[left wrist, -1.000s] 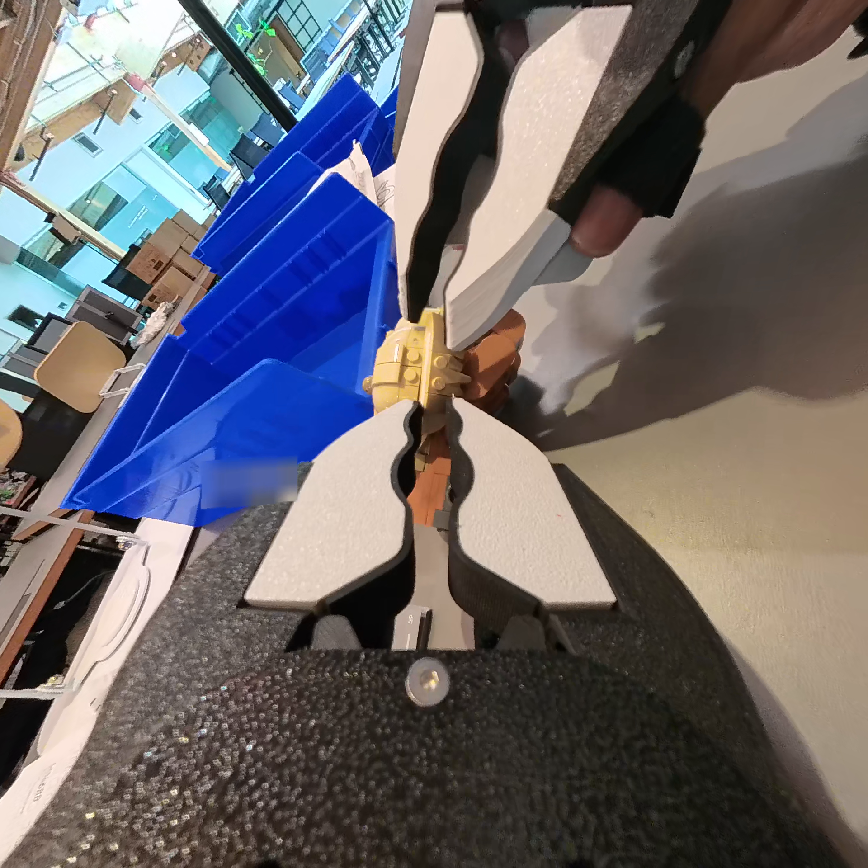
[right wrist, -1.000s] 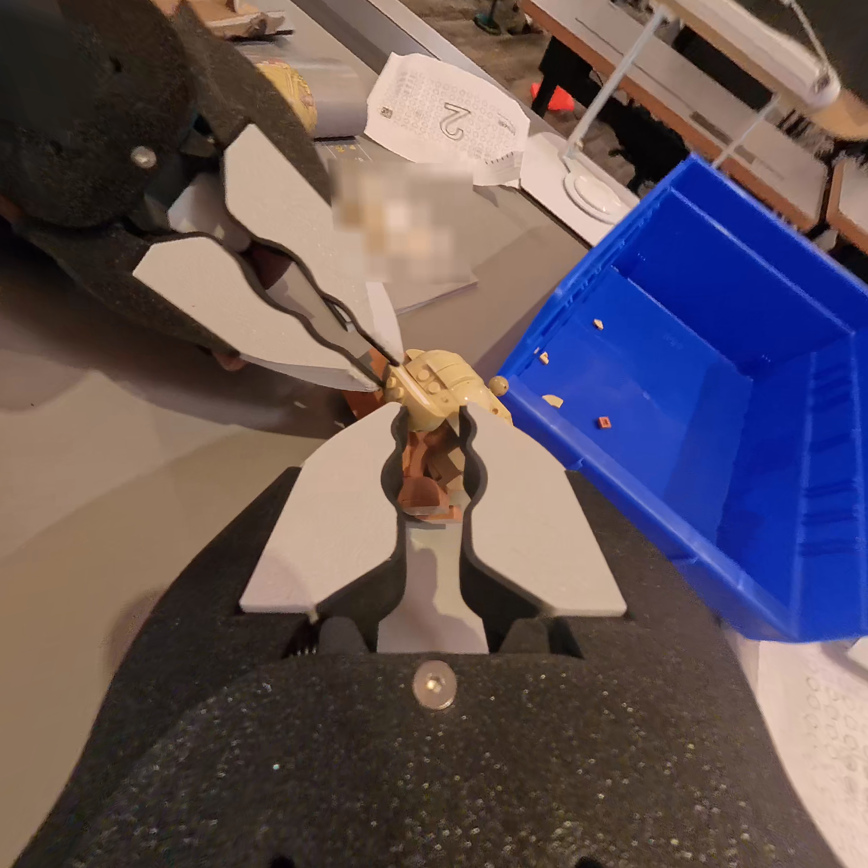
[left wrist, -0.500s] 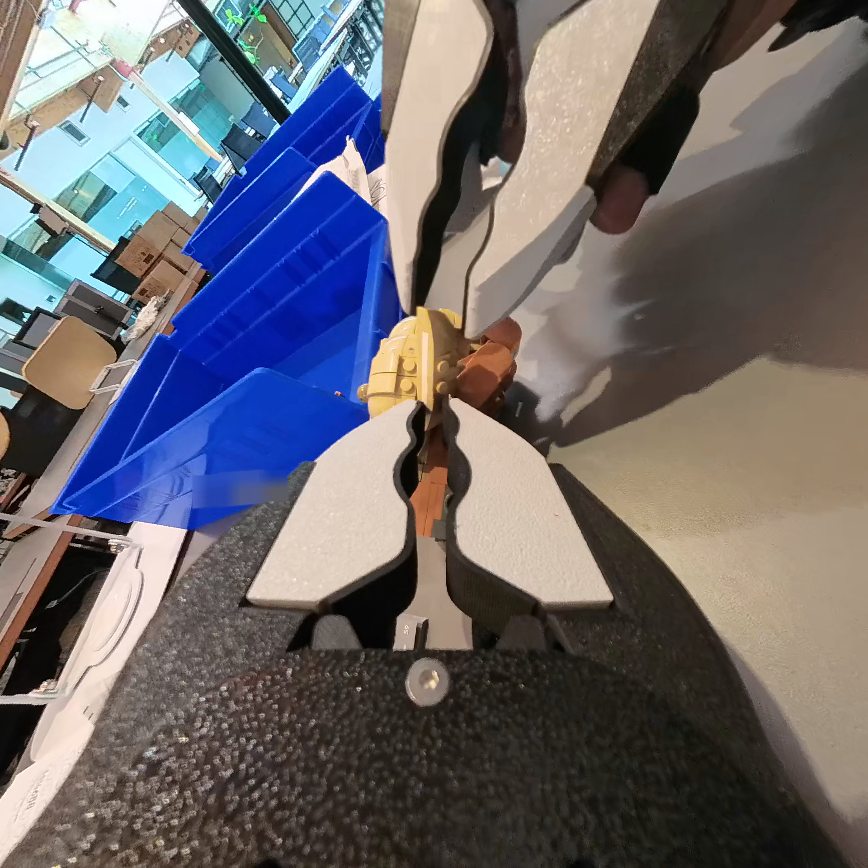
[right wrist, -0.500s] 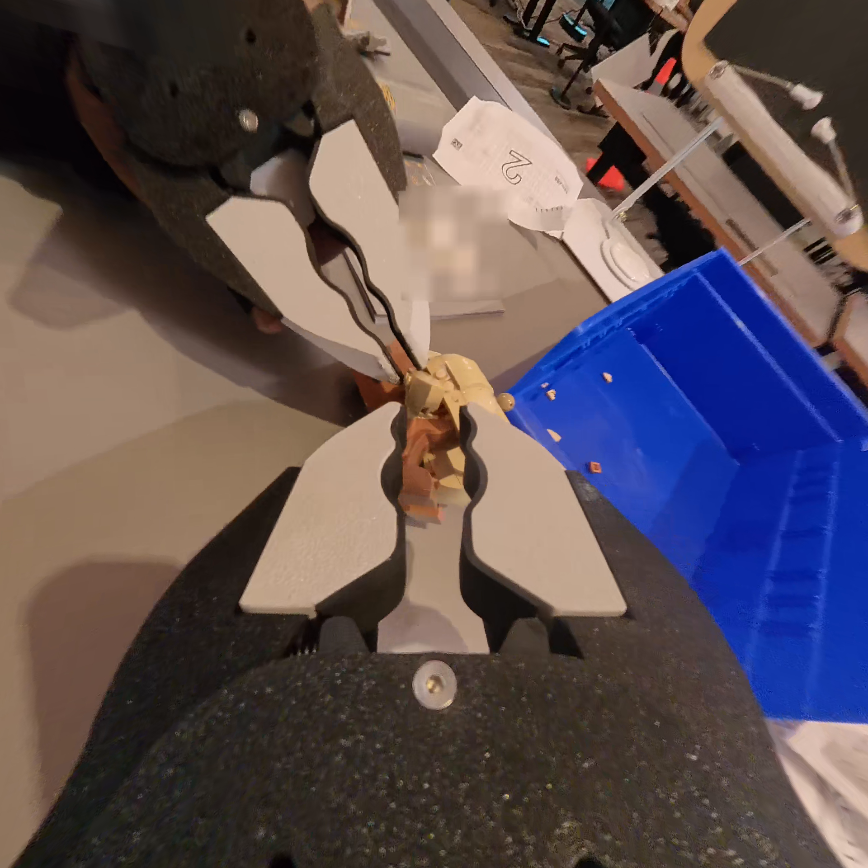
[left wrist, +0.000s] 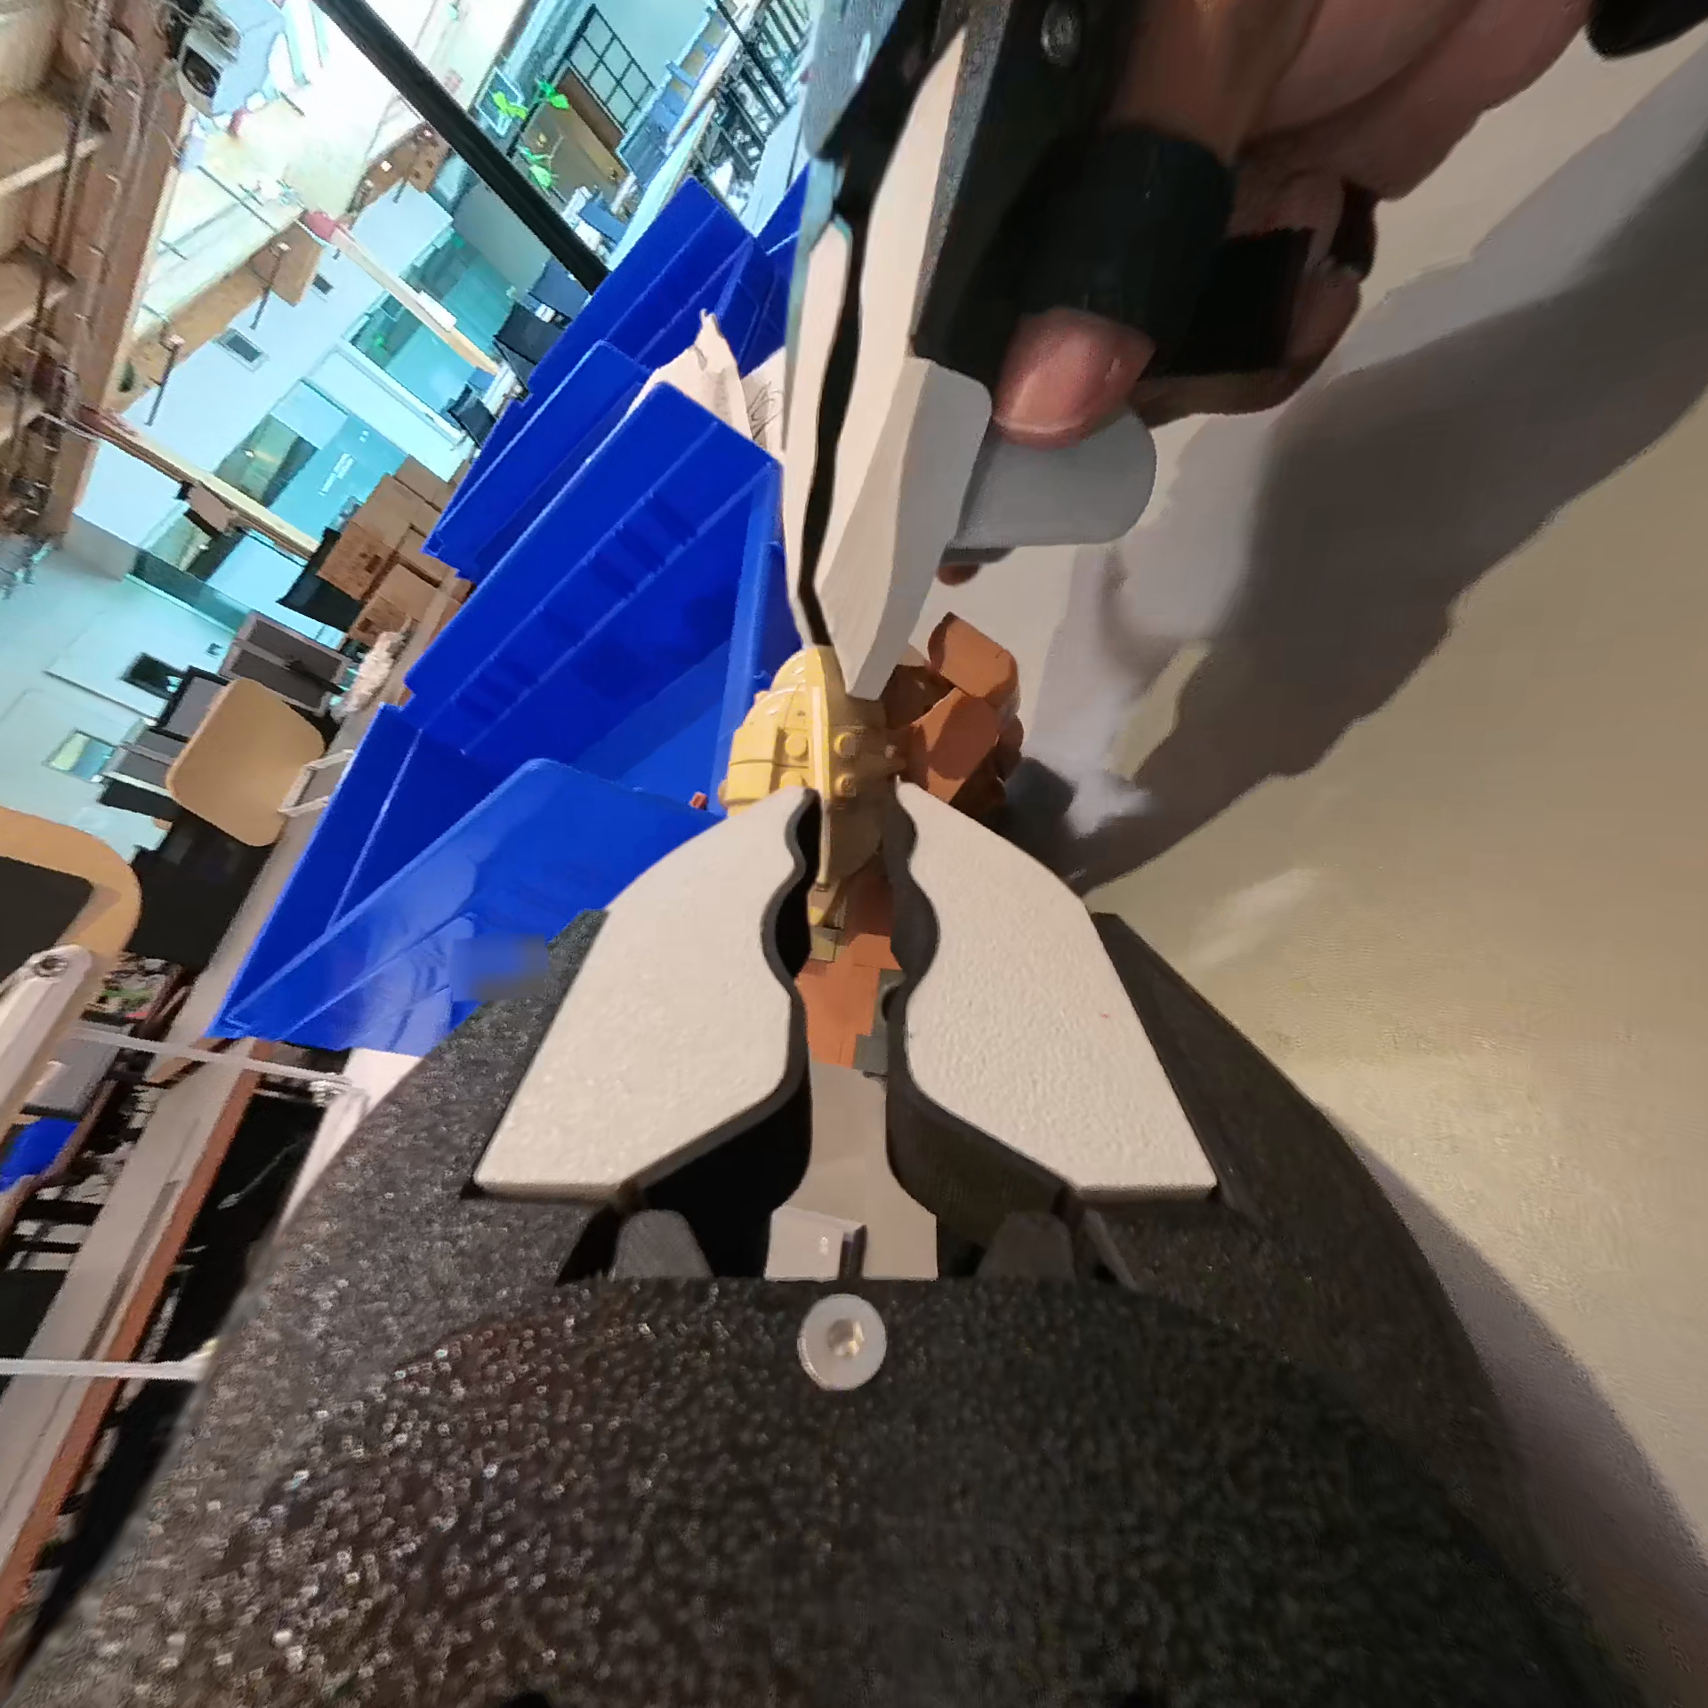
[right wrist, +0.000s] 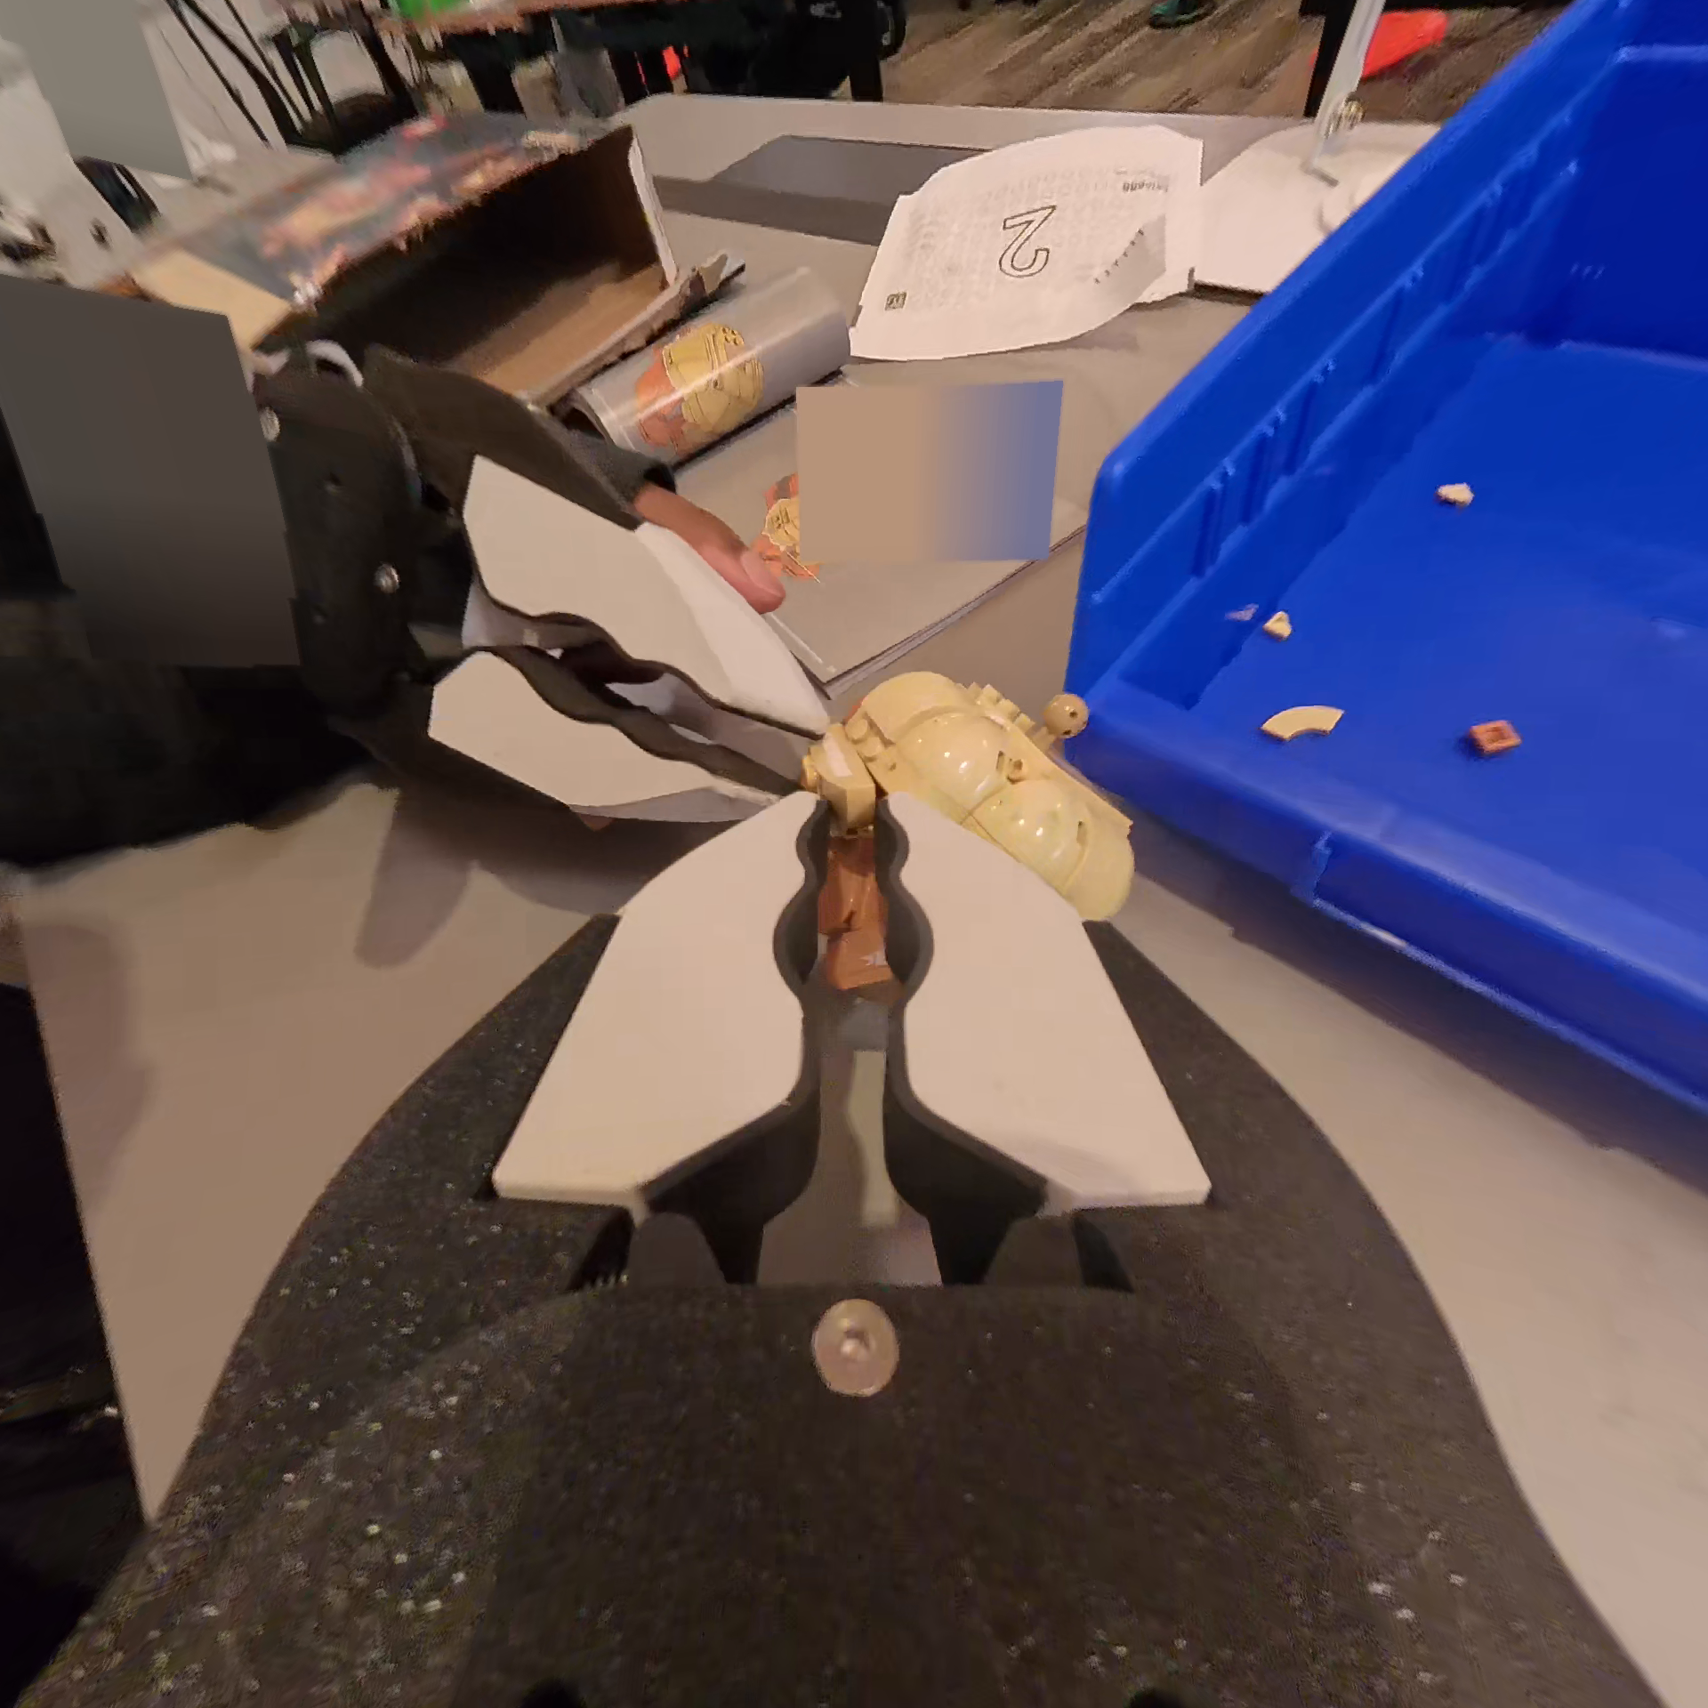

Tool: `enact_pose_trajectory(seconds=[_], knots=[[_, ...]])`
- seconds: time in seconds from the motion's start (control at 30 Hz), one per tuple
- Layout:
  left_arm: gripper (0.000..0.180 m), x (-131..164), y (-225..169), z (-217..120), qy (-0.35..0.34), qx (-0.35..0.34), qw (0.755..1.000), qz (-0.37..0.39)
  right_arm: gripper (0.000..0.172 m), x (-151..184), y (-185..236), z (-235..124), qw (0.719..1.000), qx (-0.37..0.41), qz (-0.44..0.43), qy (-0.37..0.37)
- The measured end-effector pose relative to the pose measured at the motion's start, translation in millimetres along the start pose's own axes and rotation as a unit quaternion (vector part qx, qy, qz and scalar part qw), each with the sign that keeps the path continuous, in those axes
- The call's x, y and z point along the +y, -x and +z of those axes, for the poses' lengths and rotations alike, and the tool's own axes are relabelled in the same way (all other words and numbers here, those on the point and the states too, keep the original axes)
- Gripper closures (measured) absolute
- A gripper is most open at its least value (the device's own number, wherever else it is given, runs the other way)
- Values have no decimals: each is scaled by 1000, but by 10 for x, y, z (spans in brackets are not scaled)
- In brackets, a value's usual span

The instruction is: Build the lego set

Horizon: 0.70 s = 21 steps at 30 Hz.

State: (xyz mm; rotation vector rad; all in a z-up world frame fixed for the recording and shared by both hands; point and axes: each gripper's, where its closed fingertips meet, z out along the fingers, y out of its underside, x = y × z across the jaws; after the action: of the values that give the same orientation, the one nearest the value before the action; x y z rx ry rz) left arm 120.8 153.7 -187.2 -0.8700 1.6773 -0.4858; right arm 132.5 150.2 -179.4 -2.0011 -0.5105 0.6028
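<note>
Now, in the left wrist view, the left gripper (left wrist: 855,813) is standing nearly closed, and its two pads are pressing on a tan and brown brick model (left wrist: 813,739) that is sitting between the fingertips. The right gripper (left wrist: 836,647) is reaching down onto the top of the same model, with its fingers almost together at the tan part. A blue bin (left wrist: 518,860) is lying just to the left of the model, and more blue bins (left wrist: 591,518) are standing behind it. The grey table (left wrist: 1386,832) is spreading to the right of the model.

In the right wrist view, the right gripper (right wrist: 848,813) is narrowly open and is clamping the model (right wrist: 998,786) at its tan neck, with a brown part lying deeper between the fingers. The left gripper (right wrist: 795,749) is touching the model from the left. To the right of the model, the blue bin (right wrist: 1201,786) is holding some small loose pieces (right wrist: 1301,721). Behind the model a booklet (right wrist: 887,610), a printed paper (right wrist: 1026,240) and a torn cardboard box (right wrist: 444,240) are lying.
</note>
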Motion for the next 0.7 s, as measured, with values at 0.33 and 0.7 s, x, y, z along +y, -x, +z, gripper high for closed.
enact_pose_trajectory(seconds=[0.33,0.7], knots=[[173,-33,34,30,16,-28,998,48,162,25,-27,-1,998,-1,56,-18],[173,-67,3,71,20,-12,999,30,150,-3,-70,-91,996,63,-57,-15]])
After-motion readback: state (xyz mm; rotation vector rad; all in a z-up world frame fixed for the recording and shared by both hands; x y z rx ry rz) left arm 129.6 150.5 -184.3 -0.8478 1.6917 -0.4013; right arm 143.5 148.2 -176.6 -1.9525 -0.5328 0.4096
